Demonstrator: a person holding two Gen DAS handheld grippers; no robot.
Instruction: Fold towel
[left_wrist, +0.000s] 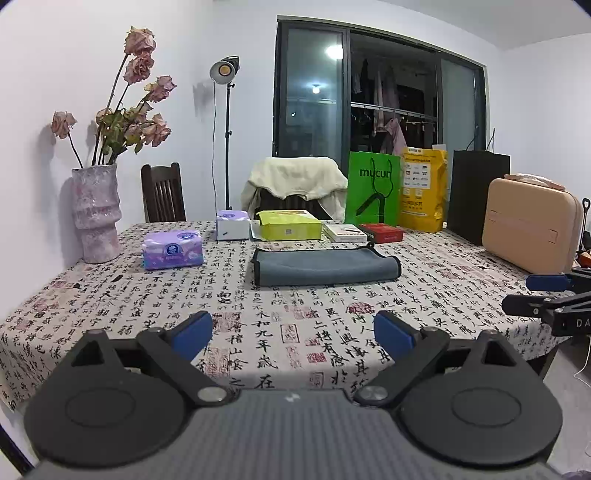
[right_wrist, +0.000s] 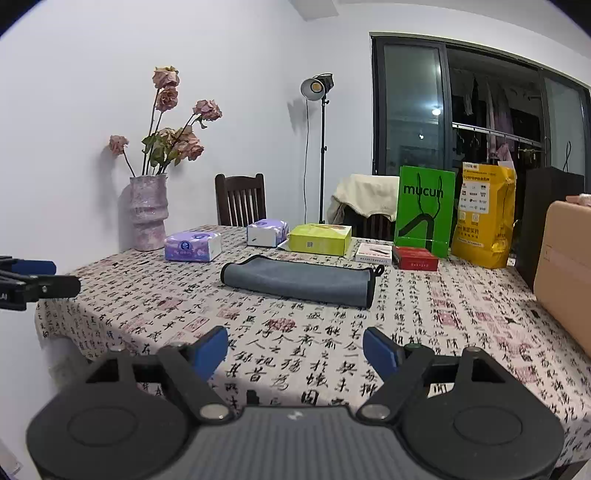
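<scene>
A grey towel (left_wrist: 325, 267) with a dark border lies folded in a long flat strip in the middle of the table; it also shows in the right wrist view (right_wrist: 299, 280). My left gripper (left_wrist: 293, 334) is open and empty, held above the table's near edge, well short of the towel. My right gripper (right_wrist: 295, 350) is open and empty, also near the front edge. The right gripper shows at the right edge of the left wrist view (left_wrist: 546, 299); the left gripper shows at the left edge of the right wrist view (right_wrist: 33, 278).
A calligraphy tablecloth (left_wrist: 258, 332) covers the table. Behind the towel stand tissue packs (left_wrist: 173, 249), a yellow-green box (left_wrist: 290, 225), a red box (left_wrist: 382, 232), a green bag (left_wrist: 373, 188), a yellow bag (left_wrist: 423, 188). A vase (left_wrist: 96, 212) stands left, a beige case (left_wrist: 530, 223) right.
</scene>
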